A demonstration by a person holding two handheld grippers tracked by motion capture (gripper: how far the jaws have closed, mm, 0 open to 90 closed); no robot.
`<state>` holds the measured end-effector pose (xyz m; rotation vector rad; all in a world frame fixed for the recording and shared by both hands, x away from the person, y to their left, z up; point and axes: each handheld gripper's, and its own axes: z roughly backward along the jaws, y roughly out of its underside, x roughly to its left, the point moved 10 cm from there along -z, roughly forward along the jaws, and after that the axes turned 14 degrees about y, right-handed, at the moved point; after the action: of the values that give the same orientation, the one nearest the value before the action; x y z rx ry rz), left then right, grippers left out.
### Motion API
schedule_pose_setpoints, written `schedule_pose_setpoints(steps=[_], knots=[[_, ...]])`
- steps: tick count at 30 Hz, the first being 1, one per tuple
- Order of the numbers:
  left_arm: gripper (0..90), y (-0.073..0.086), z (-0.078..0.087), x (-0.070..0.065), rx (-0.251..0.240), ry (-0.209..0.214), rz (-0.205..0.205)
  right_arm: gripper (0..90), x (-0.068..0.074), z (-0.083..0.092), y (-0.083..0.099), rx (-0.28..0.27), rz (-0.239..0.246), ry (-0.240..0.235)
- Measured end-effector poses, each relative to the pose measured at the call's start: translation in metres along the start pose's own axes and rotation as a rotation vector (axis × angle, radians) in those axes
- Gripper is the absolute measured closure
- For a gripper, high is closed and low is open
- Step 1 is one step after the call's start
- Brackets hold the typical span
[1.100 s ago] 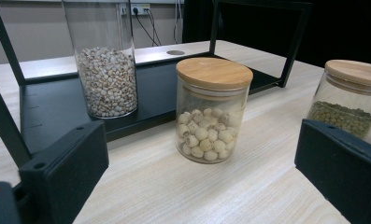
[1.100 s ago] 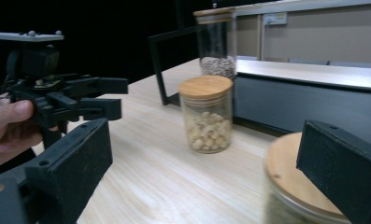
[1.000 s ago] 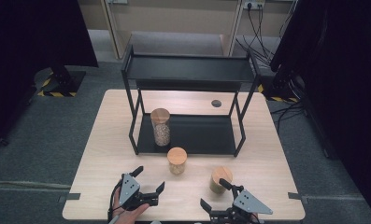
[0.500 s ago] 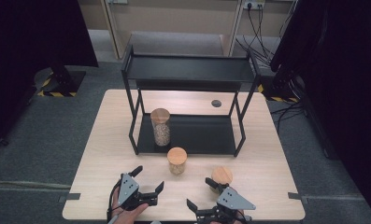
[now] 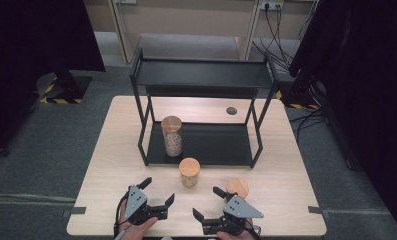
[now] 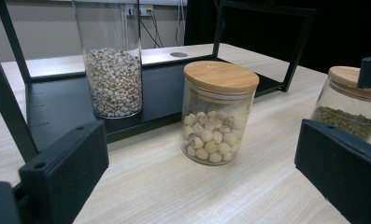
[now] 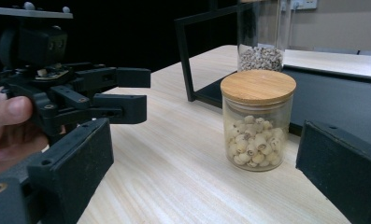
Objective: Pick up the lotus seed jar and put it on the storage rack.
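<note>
A short glass jar of pale round seeds with a wooden lid (image 5: 189, 171) (image 6: 219, 112) (image 7: 259, 119) stands on the table in front of the black rack (image 5: 201, 75). My left gripper (image 5: 158, 192) (image 6: 199, 158) is open, just left of and nearer than that jar. My right gripper (image 5: 207, 202) (image 7: 204, 154) is open too, at the near edge and angled toward the same jar. A second wooden-lidded jar with green contents (image 5: 237, 188) (image 6: 349, 105) stands right beside the right gripper. The left gripper (image 7: 103, 93), held by a hand, shows in the right gripper view.
A tall glass jar of small grains (image 5: 172, 136) (image 6: 113, 60) (image 7: 262, 46) stands on the rack's lower shelf (image 5: 216, 142). The rack's upright legs (image 5: 144, 130) rise close behind the short jar. A round cable hole (image 5: 231, 110) sits in the table (image 5: 111, 150) behind the rack.
My right gripper has shifted left along the near edge and turned away from the green-filled jar toward the middle jar. The left gripper and the jars stay put.
</note>
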<state>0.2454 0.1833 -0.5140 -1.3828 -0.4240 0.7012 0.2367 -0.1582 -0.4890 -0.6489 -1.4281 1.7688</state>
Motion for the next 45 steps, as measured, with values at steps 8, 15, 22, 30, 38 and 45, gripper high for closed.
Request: schedule_pose_setpoints(steps=[8, 15, 22, 30, 38, 45], knots=[[2.3, 0.000, 0.000, 0.000, -0.001, 0.000, 0.001, 4.8, 0.003, -0.014, 0.000, 0.019, -0.007, 0.032], [2.3, 0.000, 0.000, -0.001, -0.002, 0.000, 0.001, 5.3, 0.007, -0.025, -0.001, 0.028, -0.002, 0.044], [2.3, 0.000, 0.000, -0.001, -0.002, 0.001, 0.000, 5.8, 0.010, -0.038, -0.002, 0.039, 0.007, 0.073], [2.3, 0.000, 0.000, -0.001, -0.001, 0.002, -0.002, 6.2, 0.011, -0.050, -0.002, 0.049, 0.017, 0.101], [2.4, 0.000, 0.001, 0.000, -0.006, -0.003, -0.002, 7.3, 0.014, -0.064, -0.003, 0.061, 0.016, 0.138], [2.4, -0.001, 0.002, 0.000, -0.009, -0.005, -0.003, 8.8, 0.020, -0.079, -0.008, 0.064, 0.032, 0.202]])
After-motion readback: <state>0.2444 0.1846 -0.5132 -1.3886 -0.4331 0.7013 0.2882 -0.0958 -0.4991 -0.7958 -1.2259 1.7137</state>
